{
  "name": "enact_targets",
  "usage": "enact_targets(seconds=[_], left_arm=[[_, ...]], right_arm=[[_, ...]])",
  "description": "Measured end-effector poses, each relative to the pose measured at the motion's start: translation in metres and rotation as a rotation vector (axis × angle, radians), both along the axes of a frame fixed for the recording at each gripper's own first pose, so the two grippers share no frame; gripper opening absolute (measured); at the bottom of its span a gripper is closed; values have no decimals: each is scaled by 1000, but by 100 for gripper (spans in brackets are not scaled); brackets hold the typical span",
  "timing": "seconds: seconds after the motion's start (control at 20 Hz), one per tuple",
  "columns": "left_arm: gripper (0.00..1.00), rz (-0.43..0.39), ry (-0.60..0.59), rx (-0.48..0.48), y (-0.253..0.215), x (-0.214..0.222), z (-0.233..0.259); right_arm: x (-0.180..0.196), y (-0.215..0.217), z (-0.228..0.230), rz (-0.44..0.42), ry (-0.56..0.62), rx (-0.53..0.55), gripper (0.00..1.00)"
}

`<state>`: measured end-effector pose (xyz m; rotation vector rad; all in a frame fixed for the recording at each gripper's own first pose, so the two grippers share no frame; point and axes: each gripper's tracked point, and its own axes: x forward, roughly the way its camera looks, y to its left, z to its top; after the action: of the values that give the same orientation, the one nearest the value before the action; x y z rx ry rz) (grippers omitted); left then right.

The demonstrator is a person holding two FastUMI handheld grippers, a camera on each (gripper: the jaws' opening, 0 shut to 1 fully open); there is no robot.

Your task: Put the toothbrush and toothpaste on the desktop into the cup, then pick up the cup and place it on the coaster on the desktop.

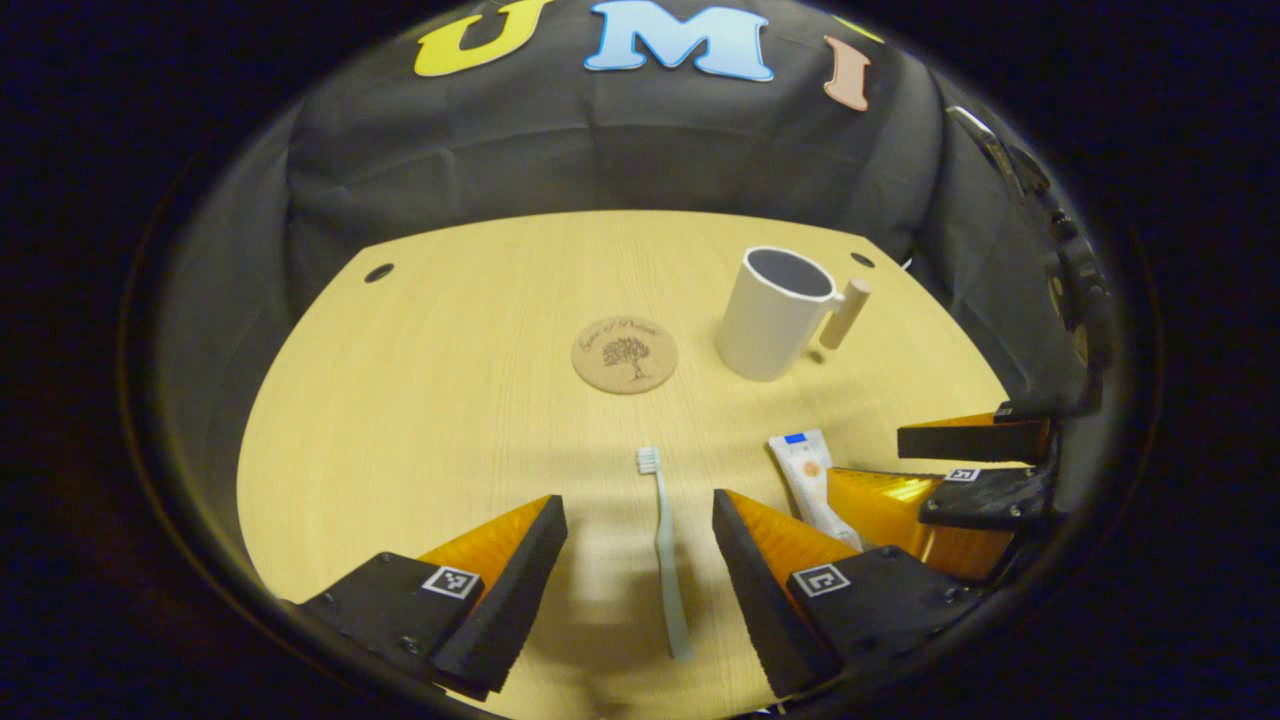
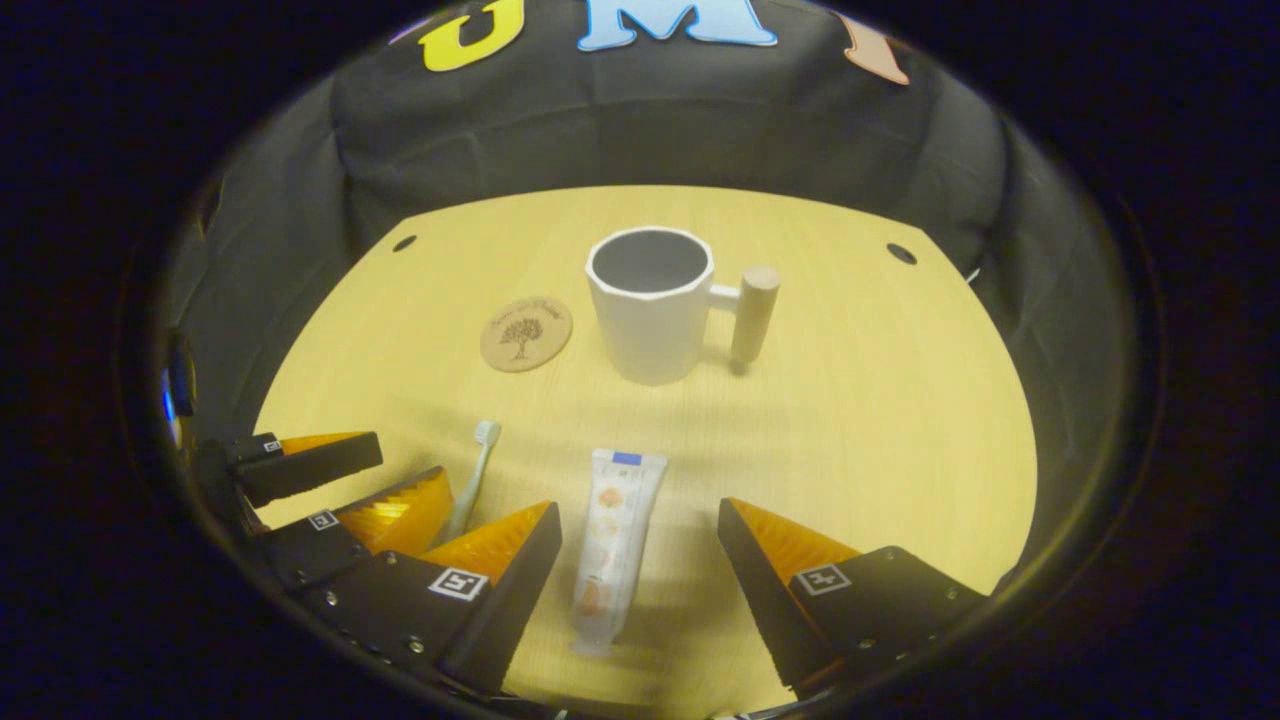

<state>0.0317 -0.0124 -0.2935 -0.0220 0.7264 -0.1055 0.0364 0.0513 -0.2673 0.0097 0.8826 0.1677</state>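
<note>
Toothbrush (image 1: 664, 545) and toothpaste (image 2: 612, 545) lie flat on bench (image 2: 850, 400); nothing is loaded yet.
Cup (image 2: 652, 305) stands empty beside coaster (image 2: 526, 333). Left tongs (image 1: 640, 570) and right tongs (image 2: 640, 575) are held spread, each straddling its item.

Left hand-held gripper (image 1: 640, 530): black screwed mounts, square markers, perhaps serrated wedges.

Left claw (image 1: 640, 560): fingers spread wide apart, nothing held, low at six o'clock of the left gripper view. Right claw (image 2: 640, 560): fingers likewise parted, empty, at six o'clock of the right gripper view; it also appears at four o'clock of the left gripper view.
</note>
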Motion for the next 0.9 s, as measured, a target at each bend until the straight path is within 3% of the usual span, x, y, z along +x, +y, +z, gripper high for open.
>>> enact_targets(seconds=[0.4,0.75,0.9], left_arm=[[100,63,131,42,9,-4,-47],[95,83,114,61,10,-4,-46],[87,83,134,66,14,-2,-44]], right_arm=[[7,2,-35,1,91,-61,96],[0,3,-51,-3,140,-79,96],[1,1,-50,-15,174,-77,91]])
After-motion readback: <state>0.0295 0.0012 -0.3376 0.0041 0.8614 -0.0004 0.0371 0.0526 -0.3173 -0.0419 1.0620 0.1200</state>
